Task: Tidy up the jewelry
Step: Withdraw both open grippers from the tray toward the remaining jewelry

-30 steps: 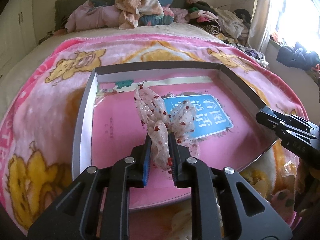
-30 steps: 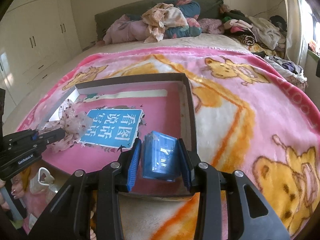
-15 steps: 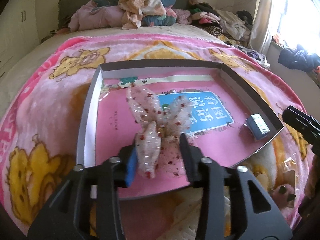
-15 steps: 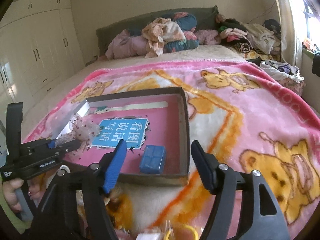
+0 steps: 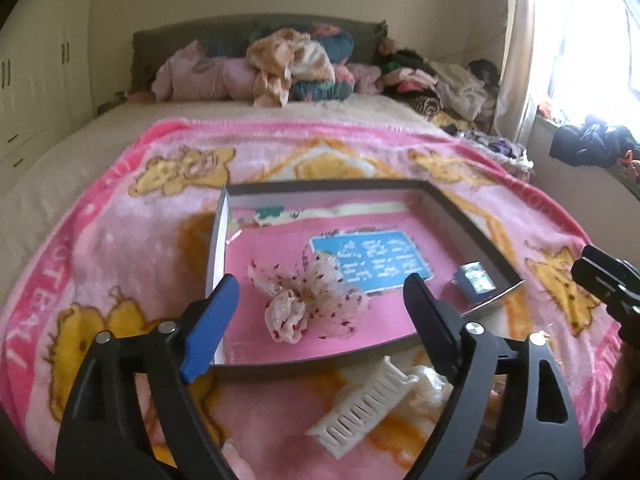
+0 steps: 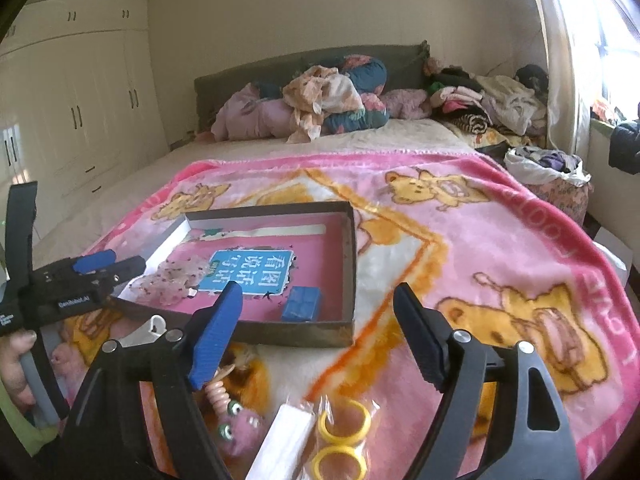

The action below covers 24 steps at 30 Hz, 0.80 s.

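Ahead of both pairs of fingers, on the blanket (image 6: 500, 248), lay the tray (image 5: 468, 220). It held a bow (image 5: 308, 300) just beyond the left gripper (image 5: 320, 324) and a blue box (image 6: 301, 304) just past the right gripper (image 6: 314, 334). Both grippers stood spread wide, empty. Half a second before, the left fingers were just parted around the bow; now they had drawn back, the bow lying flat. Below the left fingers lay a white comb (image 5: 364, 408); between the right ones, yellow rings (image 6: 344, 420).

Blue label (image 6: 251, 272) in tray: "看图说话". Left tool (image 6: 86, 276) body: "GenRobot.AI". Blanket lettering partial, unreadable.
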Tool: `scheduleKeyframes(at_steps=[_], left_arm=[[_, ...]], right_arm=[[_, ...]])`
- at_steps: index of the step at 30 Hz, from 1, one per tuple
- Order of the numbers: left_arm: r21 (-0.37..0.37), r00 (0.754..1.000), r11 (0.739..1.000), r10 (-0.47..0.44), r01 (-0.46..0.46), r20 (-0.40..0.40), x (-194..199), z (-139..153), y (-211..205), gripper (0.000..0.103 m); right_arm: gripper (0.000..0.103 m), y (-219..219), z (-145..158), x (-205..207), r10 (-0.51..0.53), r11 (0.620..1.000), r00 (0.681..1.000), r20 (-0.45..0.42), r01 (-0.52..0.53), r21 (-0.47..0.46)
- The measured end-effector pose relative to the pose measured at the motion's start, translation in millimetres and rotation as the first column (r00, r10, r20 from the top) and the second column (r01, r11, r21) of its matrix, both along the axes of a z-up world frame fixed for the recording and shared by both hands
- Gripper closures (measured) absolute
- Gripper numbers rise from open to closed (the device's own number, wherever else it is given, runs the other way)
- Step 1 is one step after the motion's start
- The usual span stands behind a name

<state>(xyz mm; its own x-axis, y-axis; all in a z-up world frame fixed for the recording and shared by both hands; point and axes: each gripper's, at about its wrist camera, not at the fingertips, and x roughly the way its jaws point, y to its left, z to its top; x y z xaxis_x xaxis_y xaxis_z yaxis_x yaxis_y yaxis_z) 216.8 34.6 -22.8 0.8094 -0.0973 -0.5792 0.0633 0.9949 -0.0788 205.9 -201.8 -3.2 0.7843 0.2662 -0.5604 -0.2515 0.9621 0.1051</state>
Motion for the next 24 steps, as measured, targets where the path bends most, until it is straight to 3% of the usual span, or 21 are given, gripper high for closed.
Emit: scheduleKeyframes(at_steps=[13, 24], left_arm=[[-0.045, 0.996, 0.998, -0.044, 0.047, 0.074, -47.1, 27.8, -20.3, 0.018], [-0.03, 0.995, 0.997, -0.071, 0.073, 0.074, -70.4, 20.6, -30.0, 0.018]], right_arm=[[0.028, -11.3, 14.6, -49.0, -0.002, 1.0, 0.999, 0.037, 0.003, -0.002], [0.028, -18.0, 8.5, -81.3, 0.0, 1.0, 1.0, 0.029, 0.0, -0.008]])
